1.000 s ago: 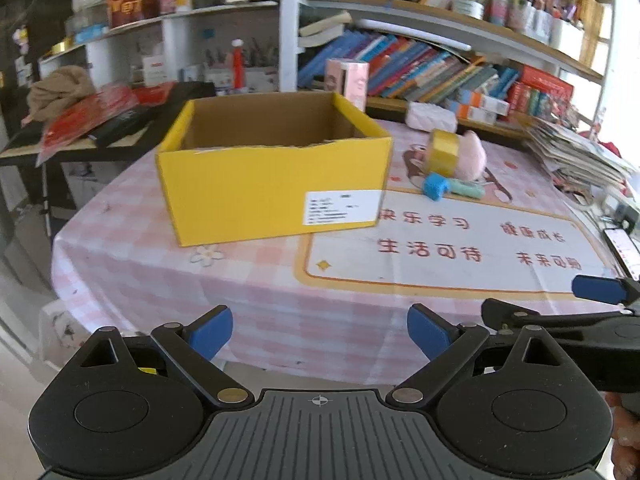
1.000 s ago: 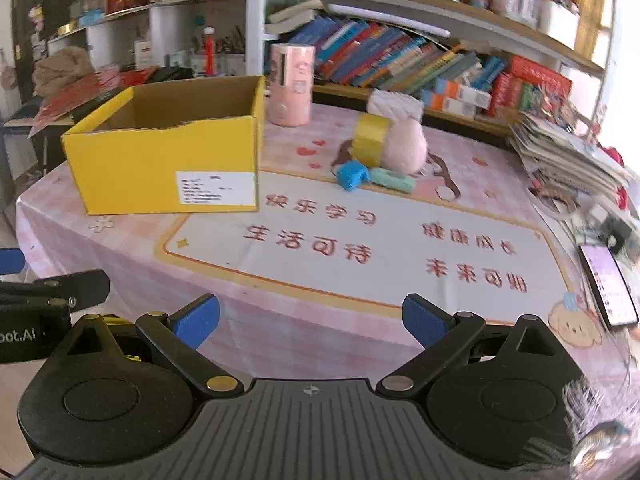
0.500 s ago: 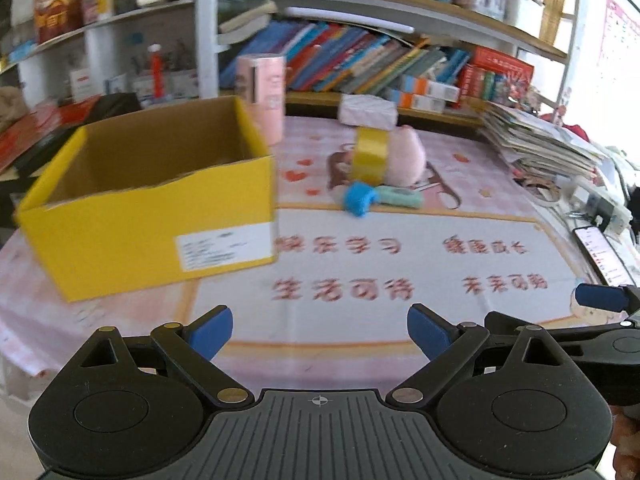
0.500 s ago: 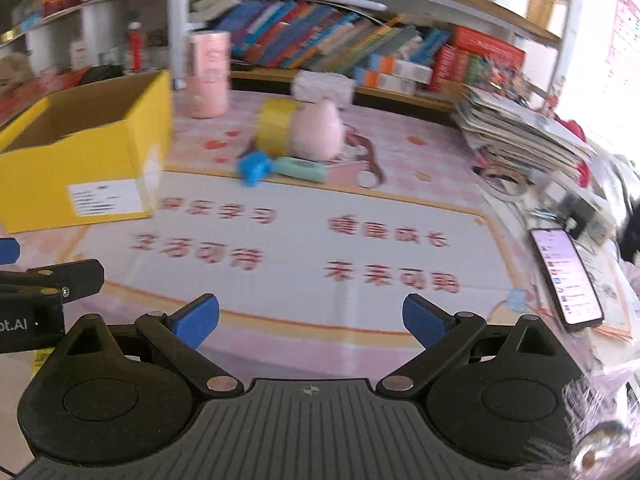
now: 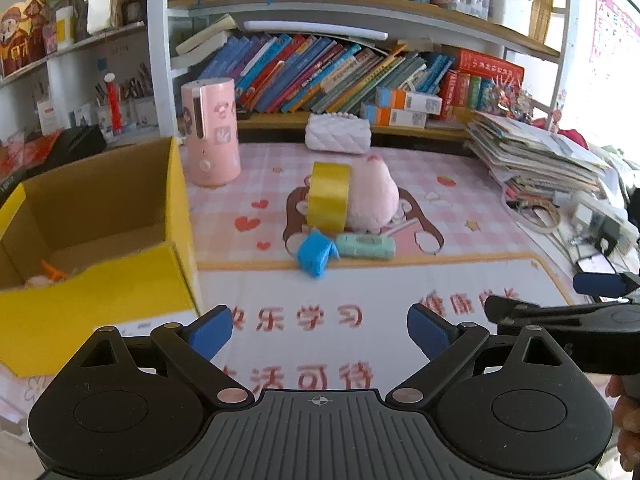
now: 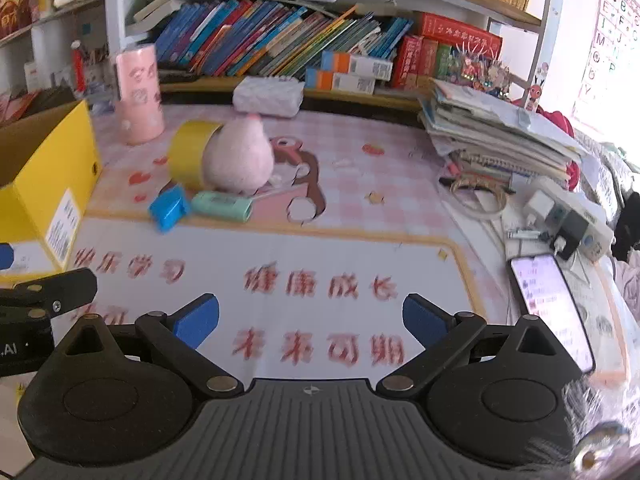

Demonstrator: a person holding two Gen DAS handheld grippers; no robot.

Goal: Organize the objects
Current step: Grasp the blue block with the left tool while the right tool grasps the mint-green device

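A roll of yellow tape [image 5: 329, 196] leans on a pink plush toy [image 5: 372, 196] at mid-table. In front of them lie a small blue object [image 5: 315, 255] and a mint green case [image 5: 365, 246]. The same four show in the right wrist view: tape [image 6: 188, 156], plush [image 6: 238, 158], blue object [image 6: 168, 208], green case [image 6: 222, 206]. An open yellow cardboard box [image 5: 96, 240] stands at the left with small items inside. My left gripper [image 5: 320, 330] and my right gripper [image 6: 310, 316] are both open and empty, above the mat's near part.
A pink cylinder [image 5: 210, 132] and a white quilted pouch [image 5: 338, 134] stand behind the pile. A stack of papers [image 6: 500, 128], a power strip [image 6: 568, 212] and a phone [image 6: 550, 300] lie at the right. Bookshelves line the back.
Both grippers have swung right and moved forward over the table. The yellow box has slid to the left of view and the pile of small objects is nearer and centred. Both jaws stayed open.
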